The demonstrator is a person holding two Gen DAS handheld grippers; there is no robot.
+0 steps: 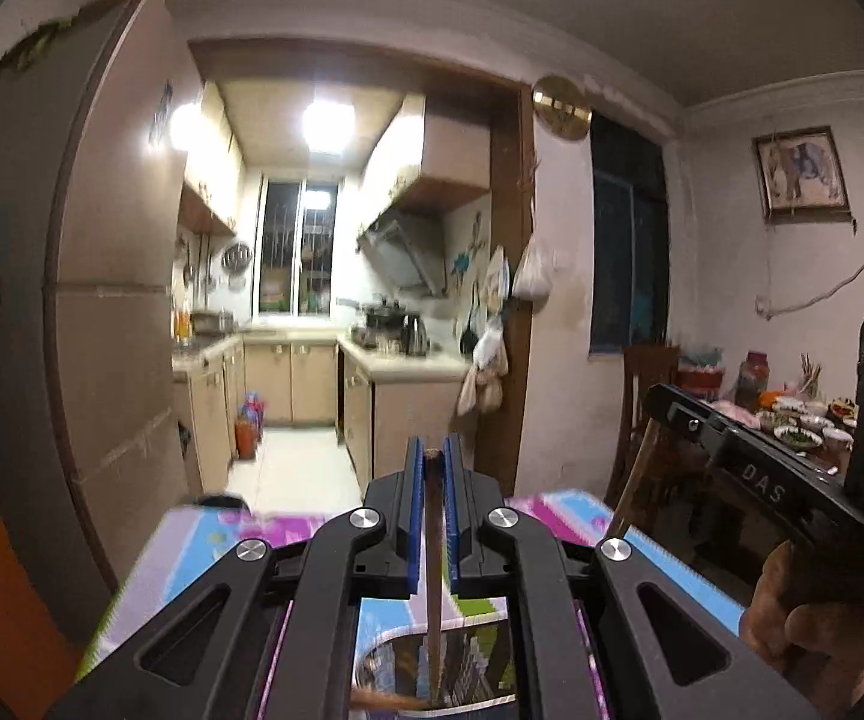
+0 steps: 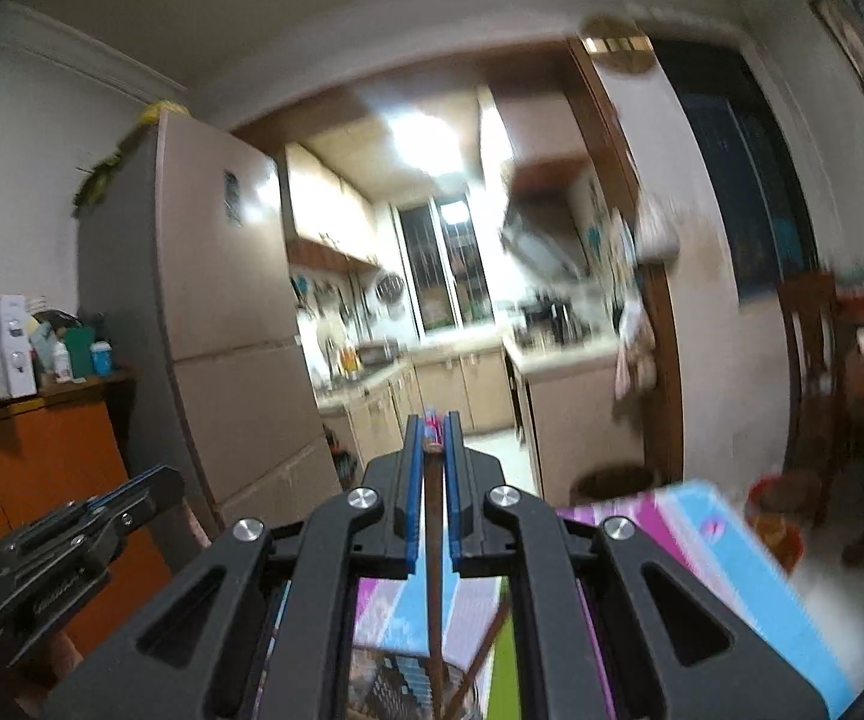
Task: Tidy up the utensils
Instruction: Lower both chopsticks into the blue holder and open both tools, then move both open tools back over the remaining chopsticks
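My left gripper (image 1: pixel 432 456) is shut on a brown wooden chopstick (image 1: pixel 433 540) that hangs down into a shiny metal utensil holder (image 1: pixel 468 678) below it. My right gripper (image 2: pixel 432 450) is shut on another brown chopstick (image 2: pixel 433 570) that reaches down into the same kind of holder (image 2: pixel 384 684), where a second stick (image 2: pixel 486 654) leans. The right gripper shows in the left wrist view (image 1: pixel 660 402) at the right, holding a pale stick (image 1: pixel 636 474). The left gripper shows in the right wrist view (image 2: pixel 144 489) at the lower left.
A table with a colourful pink and blue cover (image 1: pixel 204 546) lies below both grippers. A grey fridge (image 1: pixel 108 300) stands at the left, an orange cabinet (image 2: pixel 42 468) with a microwave beside it. A dining table with dishes (image 1: pixel 798 420) is at the right. The kitchen lies ahead.
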